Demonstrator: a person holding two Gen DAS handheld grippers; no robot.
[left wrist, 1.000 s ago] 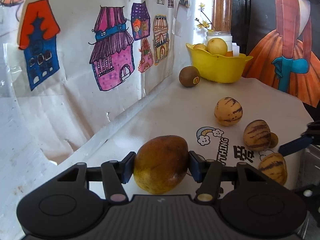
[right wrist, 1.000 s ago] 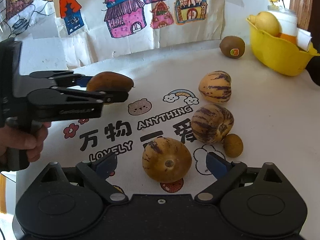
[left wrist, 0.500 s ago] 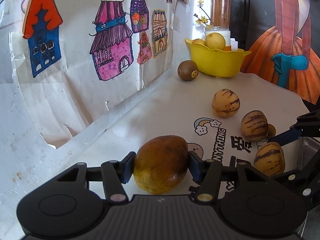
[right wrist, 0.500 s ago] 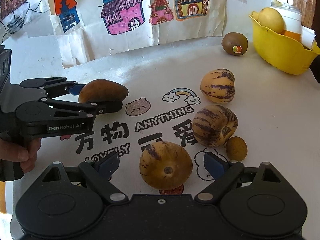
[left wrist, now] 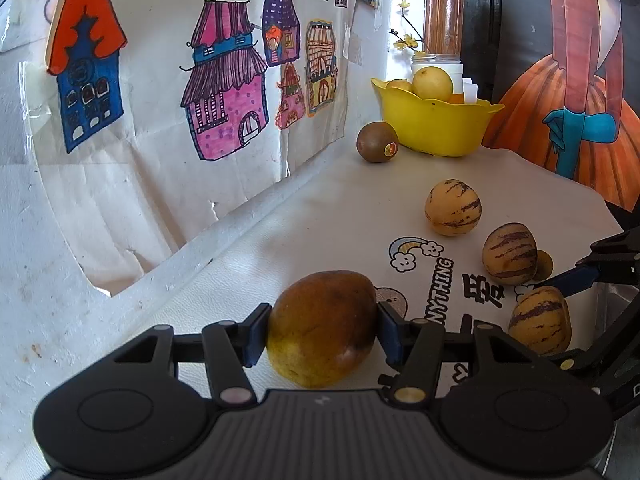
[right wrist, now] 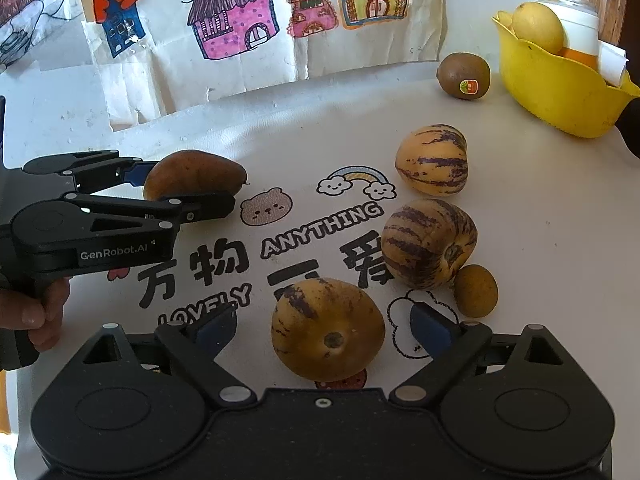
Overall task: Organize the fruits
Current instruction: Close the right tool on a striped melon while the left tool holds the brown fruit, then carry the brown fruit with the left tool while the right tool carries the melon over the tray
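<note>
My left gripper (left wrist: 320, 334) is shut on a brown-yellow mango (left wrist: 324, 308), its blue pads pressing both sides just above the white printed cloth (left wrist: 320, 216). In the right wrist view, that left gripper (right wrist: 184, 190) and the mango (right wrist: 192, 170) sit at the left, held by a hand (right wrist: 32, 312). My right gripper (right wrist: 324, 326) straddles the nearest striped yellow fruit (right wrist: 326, 332). Its jaws are opening and the pads stand clear of the fruit. A yellow bowl (right wrist: 552, 92) at the far right holds a yellow fruit (right wrist: 538, 28).
Two more striped fruits (right wrist: 432, 160) (right wrist: 428, 244) lie ahead of the right gripper, with a small brown round fruit (right wrist: 476, 290) beside the nearer one. A kiwi with a sticker (right wrist: 464, 76) rests left of the bowl. Paper house drawings (right wrist: 232, 12) cover the wall behind.
The right gripper has edged slightly closer over the near striped fruit. The left gripper keeps the mango in the same spot.
</note>
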